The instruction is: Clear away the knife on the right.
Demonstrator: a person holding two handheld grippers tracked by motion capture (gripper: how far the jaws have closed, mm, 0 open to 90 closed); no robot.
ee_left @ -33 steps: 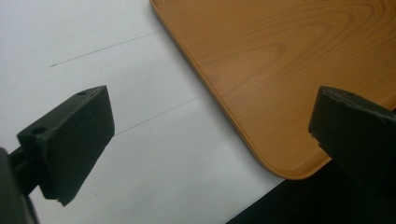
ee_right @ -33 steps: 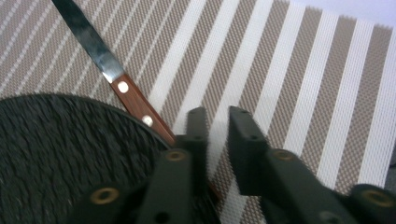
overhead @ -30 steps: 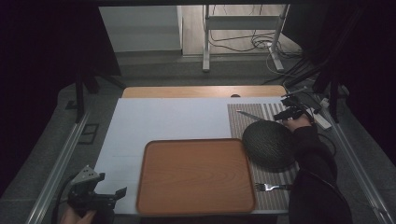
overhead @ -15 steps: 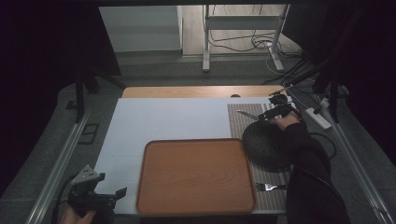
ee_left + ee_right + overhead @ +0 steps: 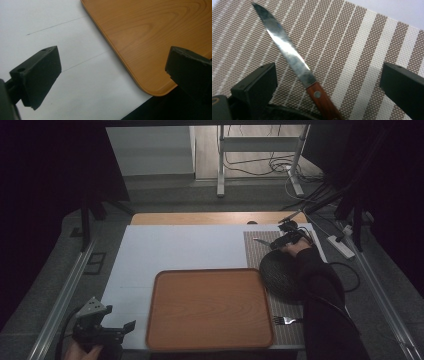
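Fingers (image 5: 254, 92) of the right gripper (image 5: 328, 97) spread wide over the knife (image 5: 294, 62) on the striped mat (image 5: 362, 50) at the desk's (image 5: 190, 247) two o'clock, while the left gripper (image 5: 112, 82) gapes empty by the wooden tray (image 5: 155, 32) corner, cables (image 5: 260, 167) on the floor beyond.

From my remote seat I see a white worktop (image 5: 190, 247) with a wooden strip (image 5: 200, 218) along its far edge; grey floor (image 5: 165, 195) lies beyond; a white metal frame (image 5: 260, 150) stands there among loose cables (image 5: 260, 167); a power strip (image 5: 341, 246) lies at right; dark drapes (image 5: 45, 165) flank both sides.
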